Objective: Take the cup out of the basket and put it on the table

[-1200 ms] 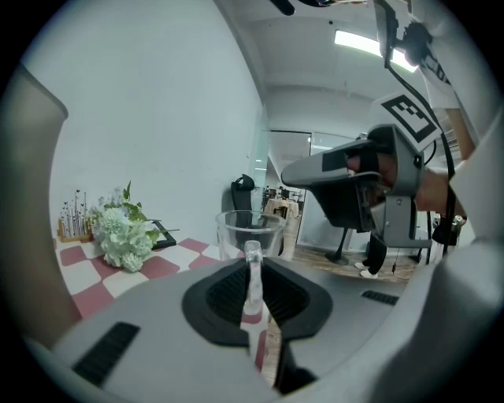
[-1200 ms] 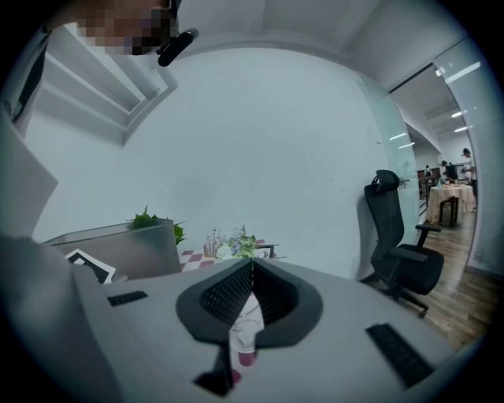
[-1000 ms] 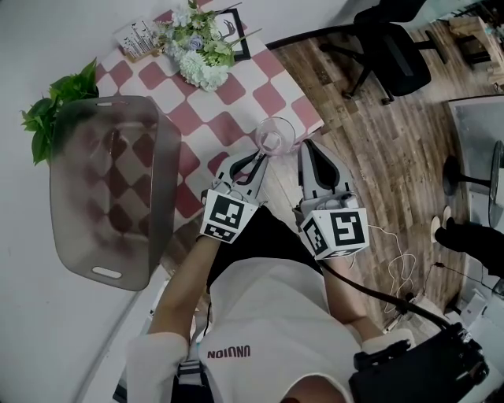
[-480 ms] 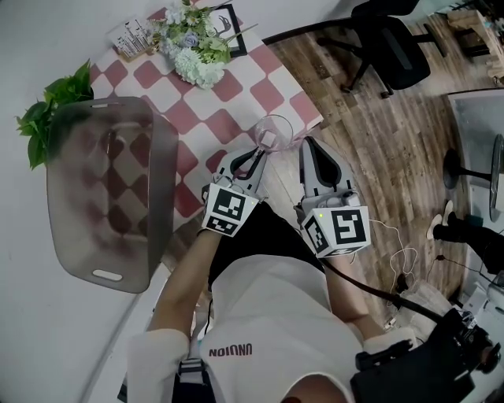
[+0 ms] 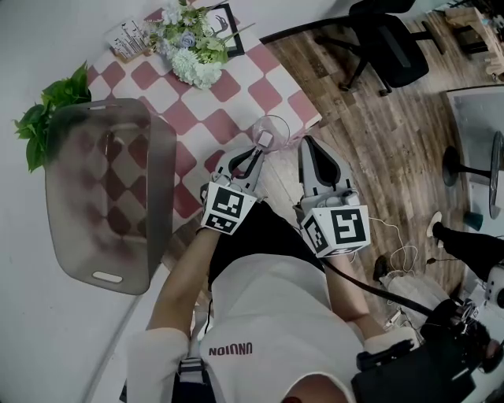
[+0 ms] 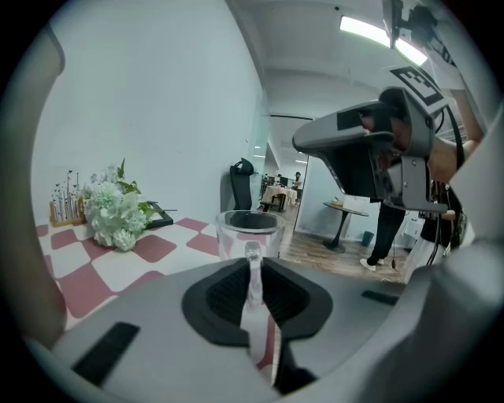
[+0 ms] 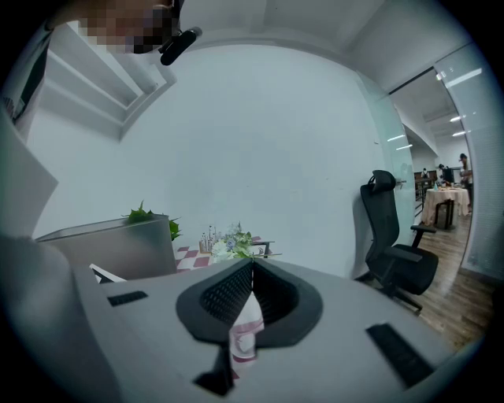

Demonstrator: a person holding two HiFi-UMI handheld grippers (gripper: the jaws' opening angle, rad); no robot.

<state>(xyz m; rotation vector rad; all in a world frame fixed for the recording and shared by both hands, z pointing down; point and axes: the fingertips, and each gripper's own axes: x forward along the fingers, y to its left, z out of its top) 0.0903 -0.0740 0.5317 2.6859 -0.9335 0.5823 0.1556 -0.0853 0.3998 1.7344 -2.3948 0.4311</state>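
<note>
A clear glass cup (image 5: 273, 129) with a handle stands upright over the near right corner of the checkered table (image 5: 224, 94). My left gripper (image 5: 261, 145) is shut on the cup's handle. In the left gripper view the cup (image 6: 249, 228) rises just beyond the left gripper (image 6: 252, 264), its handle pinched between the pads and its base hidden, so I cannot tell if it rests on the cloth. My right gripper (image 5: 307, 143) hovers beside it off the table's edge, shut and empty; the right gripper view shows the right gripper (image 7: 250, 271) with its jaws together. The grey basket (image 5: 164, 185) sits at the left.
White flowers (image 5: 193, 51), a card holder (image 5: 130, 39) and a black picture frame (image 5: 234, 22) stand at the table's far end. A green plant (image 5: 47, 118) is behind the basket. A black office chair (image 5: 394, 47) stands on the wood floor to the right.
My left gripper has sunk slightly with the cup still in its grip. The right gripper has stayed where it was.
</note>
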